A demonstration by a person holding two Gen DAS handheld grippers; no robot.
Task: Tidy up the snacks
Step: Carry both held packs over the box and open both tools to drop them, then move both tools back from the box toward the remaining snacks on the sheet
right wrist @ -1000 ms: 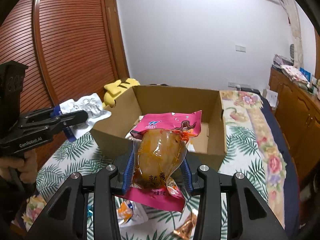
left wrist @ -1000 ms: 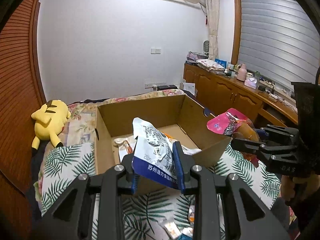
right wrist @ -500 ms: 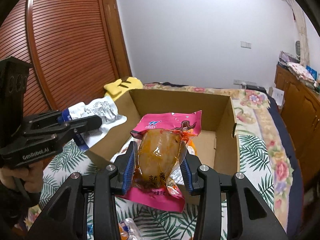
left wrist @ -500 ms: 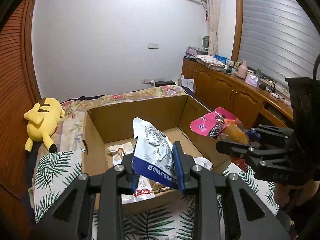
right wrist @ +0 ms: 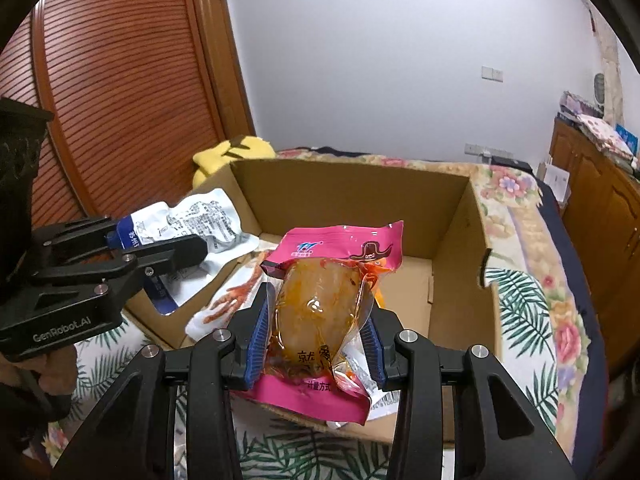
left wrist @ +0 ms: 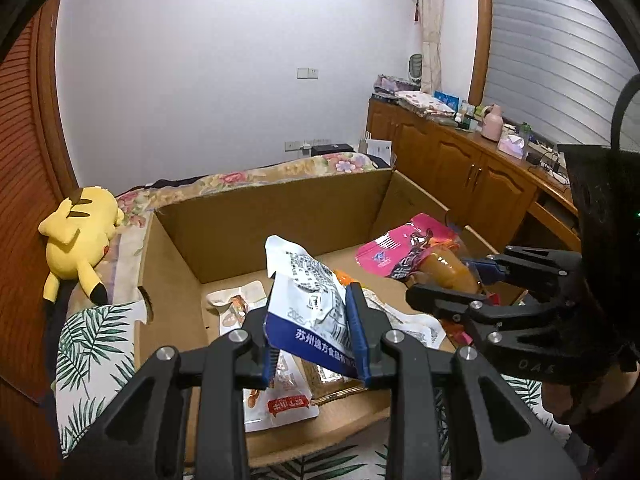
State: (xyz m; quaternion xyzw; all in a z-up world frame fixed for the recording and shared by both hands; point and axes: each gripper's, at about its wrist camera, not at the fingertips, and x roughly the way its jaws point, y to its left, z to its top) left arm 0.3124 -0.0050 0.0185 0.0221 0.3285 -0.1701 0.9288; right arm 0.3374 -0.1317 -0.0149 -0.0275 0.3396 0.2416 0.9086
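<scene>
An open cardboard box [left wrist: 280, 208] [right wrist: 352, 196] sits on the bed with several snack packets on its floor. My left gripper [left wrist: 314, 332] is shut on a white and blue snack packet [left wrist: 312, 300], held over the box's near part. That left gripper [right wrist: 132, 248] and its white and blue packet [right wrist: 204, 216] show at the left of the right wrist view. My right gripper [right wrist: 318, 336] is shut on a pink packet with an orange piece of meat inside [right wrist: 324, 304], above the box's near wall. The right gripper [left wrist: 452, 280] with its pink packet [left wrist: 404, 248] hangs over the box's right side.
A yellow plush toy [left wrist: 78, 236] lies left of the box on the flowered bedspread [right wrist: 520, 264]. Wooden cabinets [left wrist: 460, 172] with clutter stand to the right, a slatted wooden door [right wrist: 100, 100] to the left. A hand [right wrist: 48, 364] holds the left gripper.
Both grippers have moved forward and down, from in front of the box to over its inside, each still holding its packet.
</scene>
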